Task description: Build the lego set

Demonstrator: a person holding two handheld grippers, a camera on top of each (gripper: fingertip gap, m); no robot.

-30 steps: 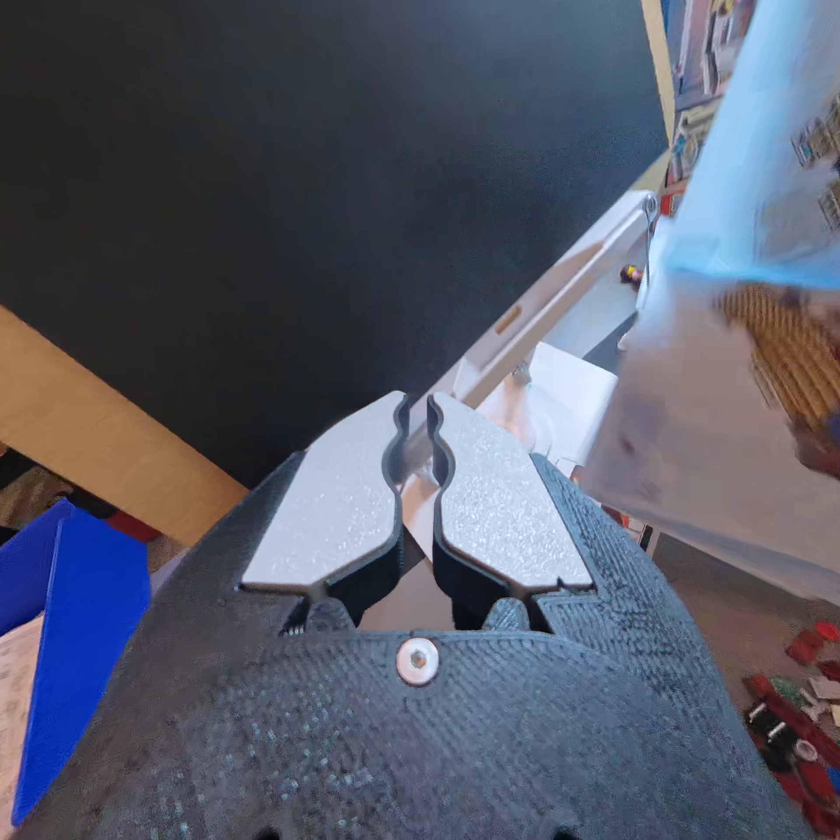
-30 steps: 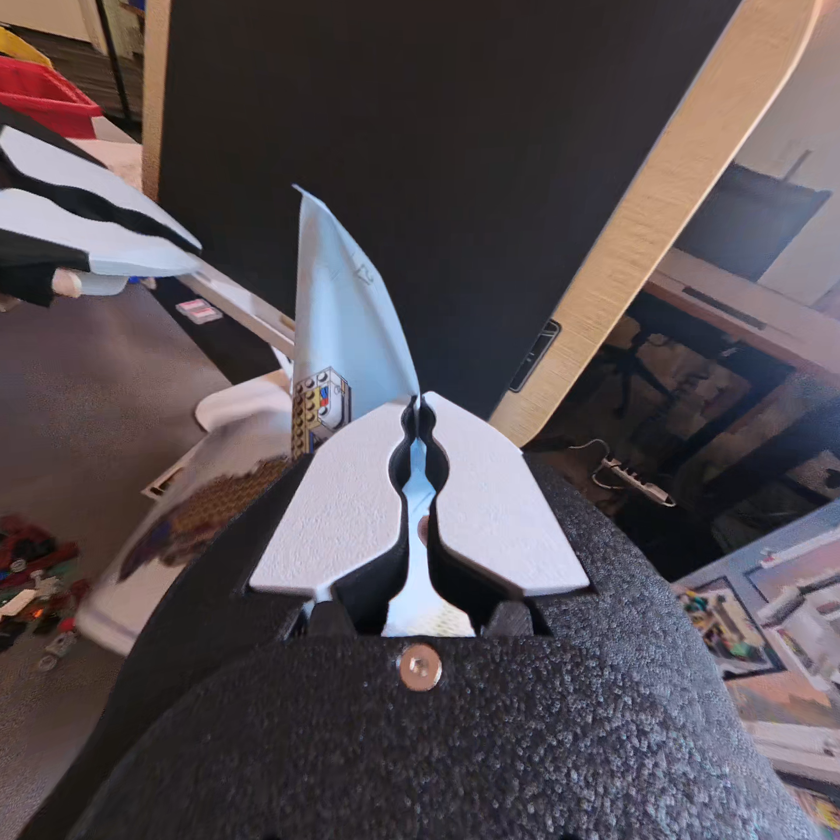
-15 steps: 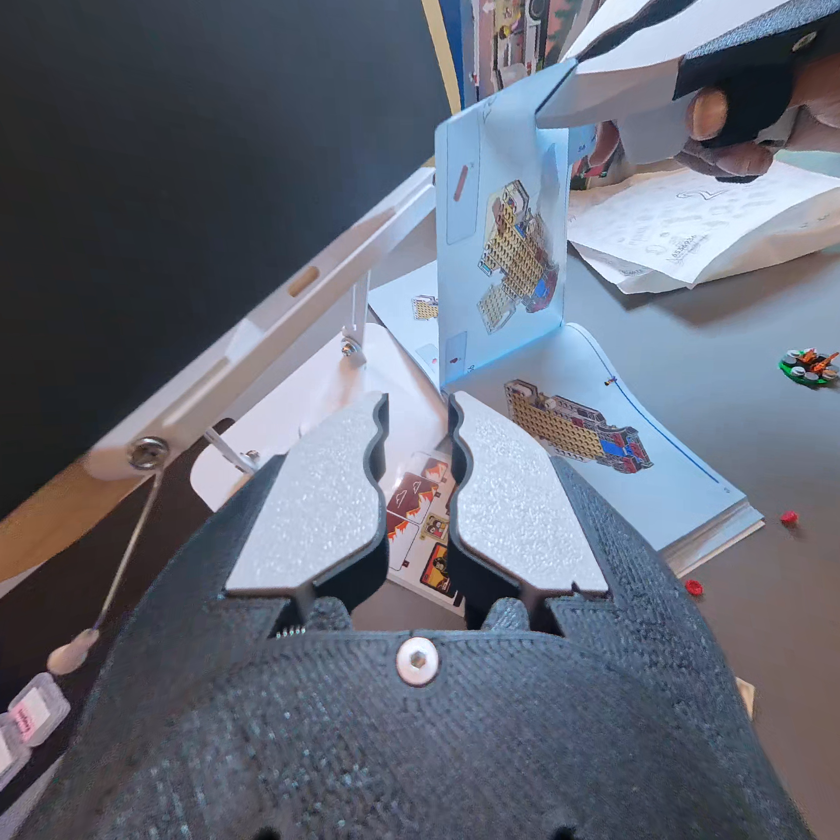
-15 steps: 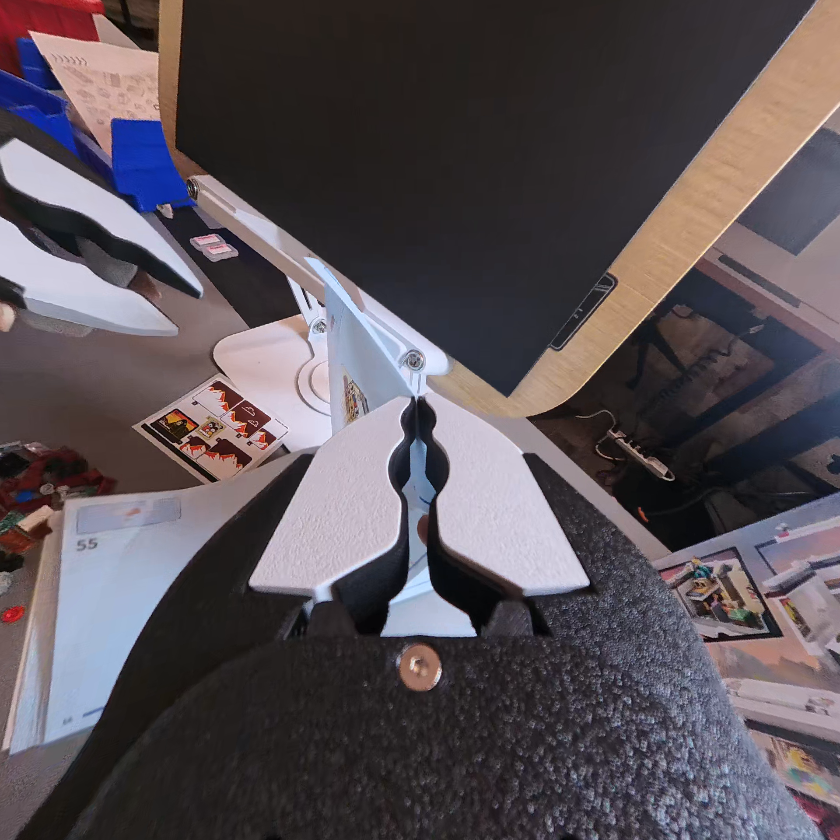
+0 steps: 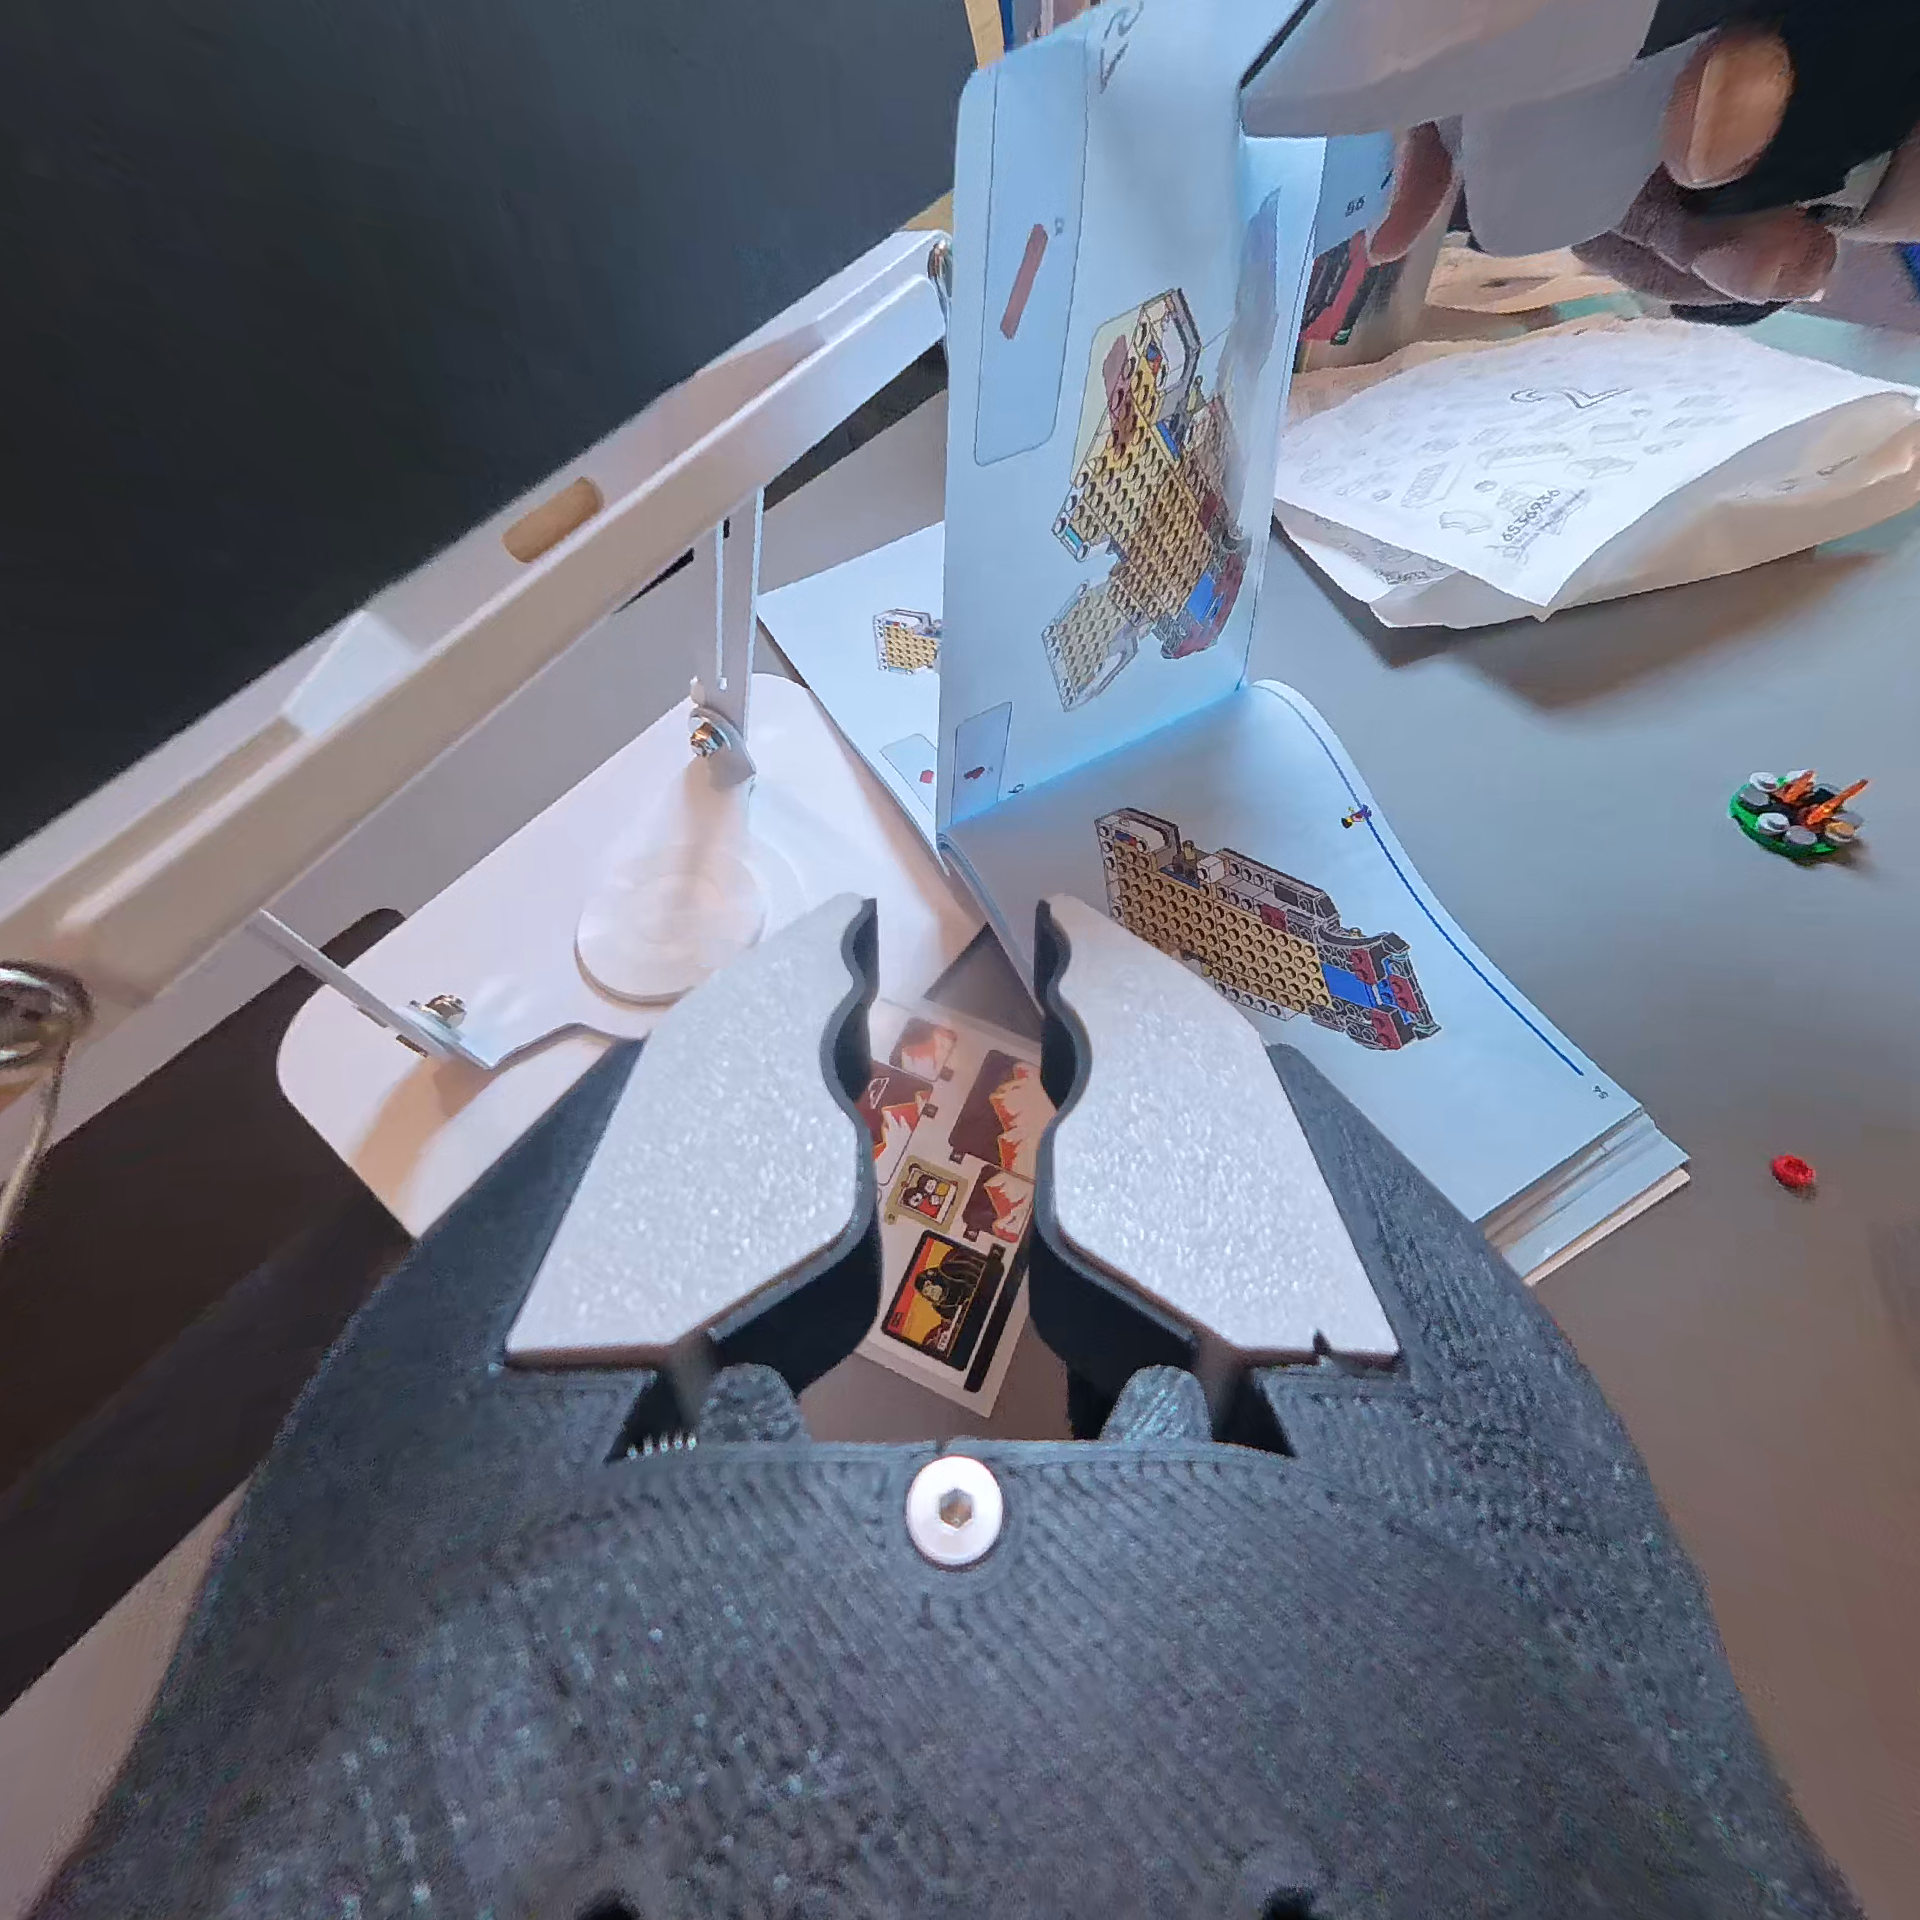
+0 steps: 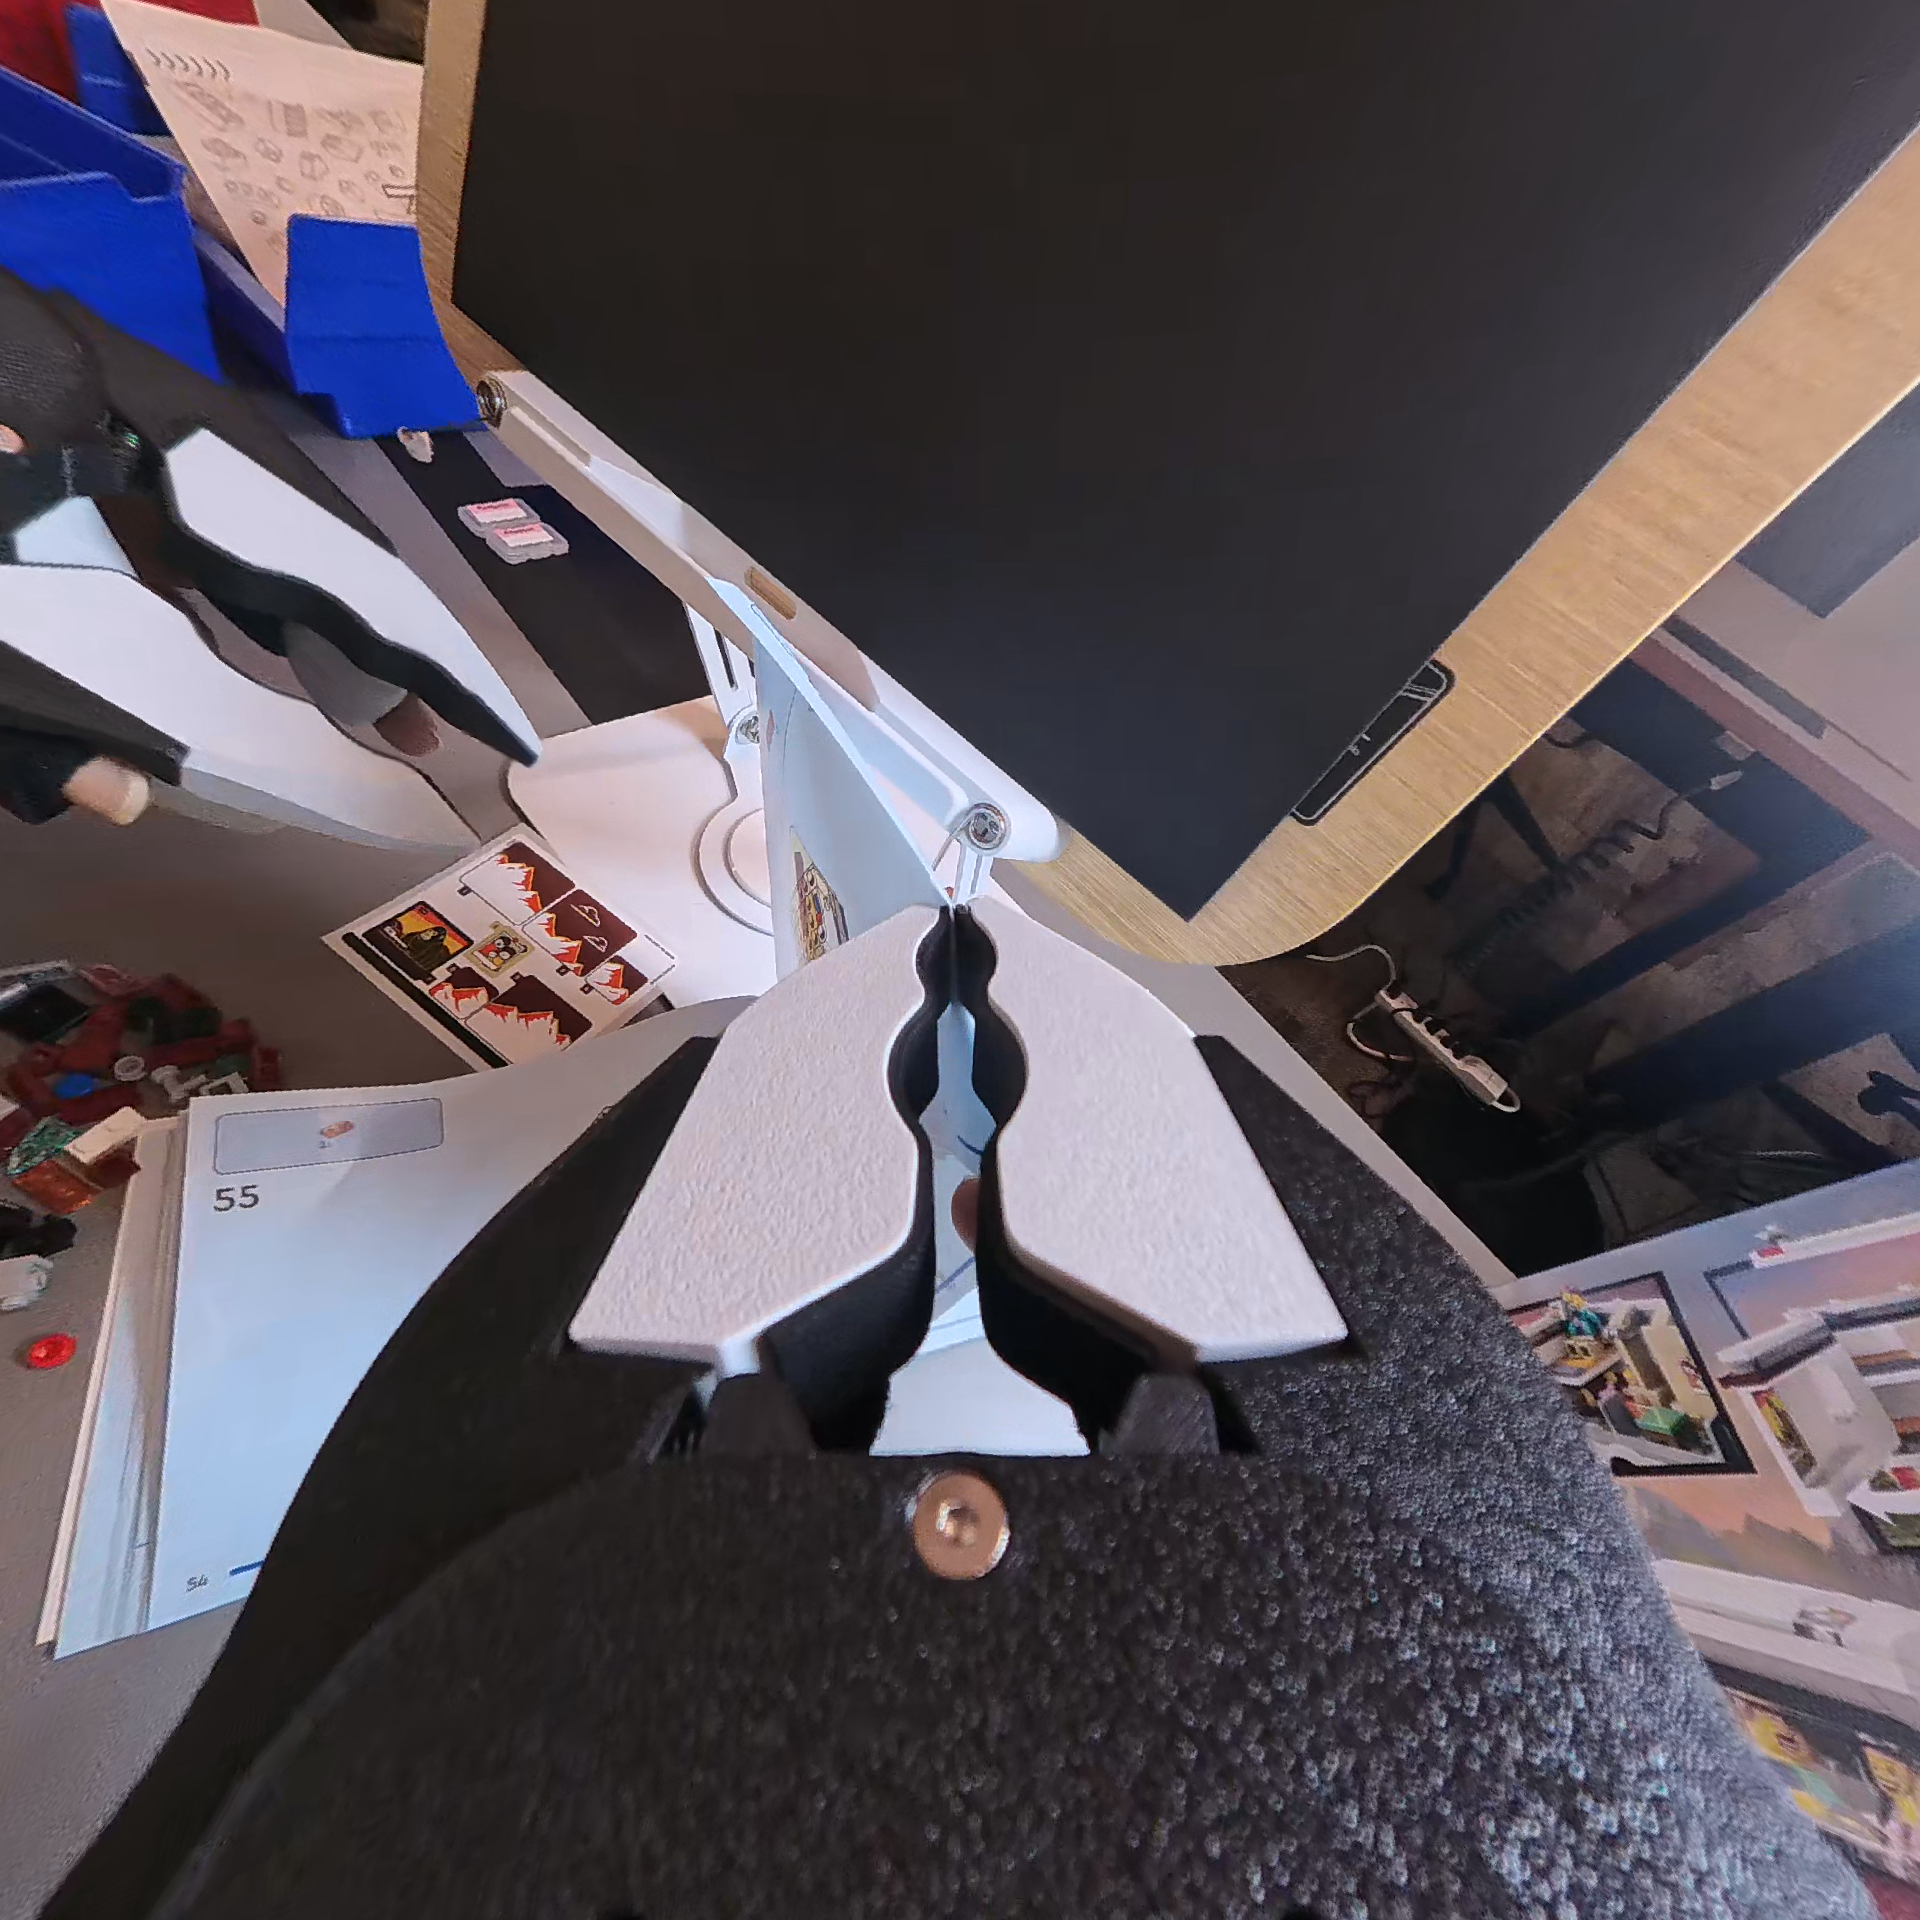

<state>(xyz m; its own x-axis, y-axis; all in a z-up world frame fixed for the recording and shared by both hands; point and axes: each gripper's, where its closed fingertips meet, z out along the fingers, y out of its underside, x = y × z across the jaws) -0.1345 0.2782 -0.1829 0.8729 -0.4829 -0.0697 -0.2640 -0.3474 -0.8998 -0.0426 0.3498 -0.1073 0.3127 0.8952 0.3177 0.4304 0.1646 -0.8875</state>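
An open instruction booklet (image 5: 1351,935) lies on the grey table. My right gripper (image 6: 956,914) is shut on the top edge of one light blue page (image 6: 821,831) and holds it upright. The left wrist view shows that page (image 5: 1101,468) standing from the spine, with the right gripper (image 5: 1382,83) pinching its upper corner. My left gripper (image 5: 956,920) is open and holds nothing. It hovers over a sticker sheet (image 5: 945,1195), just in front of the booklet's spine. It also shows at the left of the right wrist view (image 6: 488,779).
A white stand (image 5: 540,987) carries a black board with a wooden rim (image 6: 1039,312) behind the booklet. A paper bag (image 5: 1558,468), a small green build (image 5: 1797,821) and a red stud (image 5: 1792,1172) lie to the right. Loose bricks (image 6: 94,1049), blue bins (image 6: 353,332) and a printed box (image 6: 1714,1403) are nearby. The small green build (image 5: 1797,821) sits 25 cm or so from the ends of my right fingers.
My left gripper opened from nearly shut and swung down from the black board to the sticker sheet and booklet. My right gripper stayed shut on the page, which now stands upright.
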